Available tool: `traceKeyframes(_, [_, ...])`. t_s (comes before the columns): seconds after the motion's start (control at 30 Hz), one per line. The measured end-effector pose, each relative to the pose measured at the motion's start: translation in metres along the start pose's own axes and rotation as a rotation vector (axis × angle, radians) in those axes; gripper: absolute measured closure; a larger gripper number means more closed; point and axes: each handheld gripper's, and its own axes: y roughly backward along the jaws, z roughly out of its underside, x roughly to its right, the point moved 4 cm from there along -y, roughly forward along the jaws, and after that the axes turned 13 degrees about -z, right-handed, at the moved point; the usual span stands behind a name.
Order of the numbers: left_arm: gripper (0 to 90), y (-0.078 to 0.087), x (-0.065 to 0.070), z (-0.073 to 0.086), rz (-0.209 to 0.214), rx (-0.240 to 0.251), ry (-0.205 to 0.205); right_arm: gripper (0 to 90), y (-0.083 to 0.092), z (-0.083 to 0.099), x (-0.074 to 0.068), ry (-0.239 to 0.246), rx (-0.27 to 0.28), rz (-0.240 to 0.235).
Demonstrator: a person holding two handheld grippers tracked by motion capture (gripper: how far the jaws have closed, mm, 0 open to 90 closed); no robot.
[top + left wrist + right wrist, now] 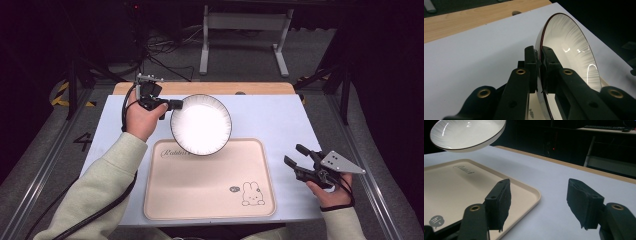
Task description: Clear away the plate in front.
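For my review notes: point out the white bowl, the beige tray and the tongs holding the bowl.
bowl (201,124), high view, middle of its white inside.
tray (200,190), high view, bare middle of its floor.
left tongs (540,65), left gripper view, where the tips pinch the bowl's rim.

The right tool (539,207) has its black jaws spread with nothing between them, over the white counter (564,195). A beige tray (454,192) lies under its left jaw; a white bowl (466,135) hangs beyond, tilted.
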Motion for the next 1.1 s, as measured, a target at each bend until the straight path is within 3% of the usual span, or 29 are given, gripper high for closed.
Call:
traceKeyframes(0.43, [84.4,0.005,0.029,0.007,0.053,-0.013,-0.077,36.7,0.000,0.000,-0.001,0.001,-0.002,0.000])
traceKeyframes(1.1, [84.3,-0.003,0.047,0.027,0.097,-0.038,-0.128,36.6,0.001,0.000,0.000,0.005,-0.005,0.006])
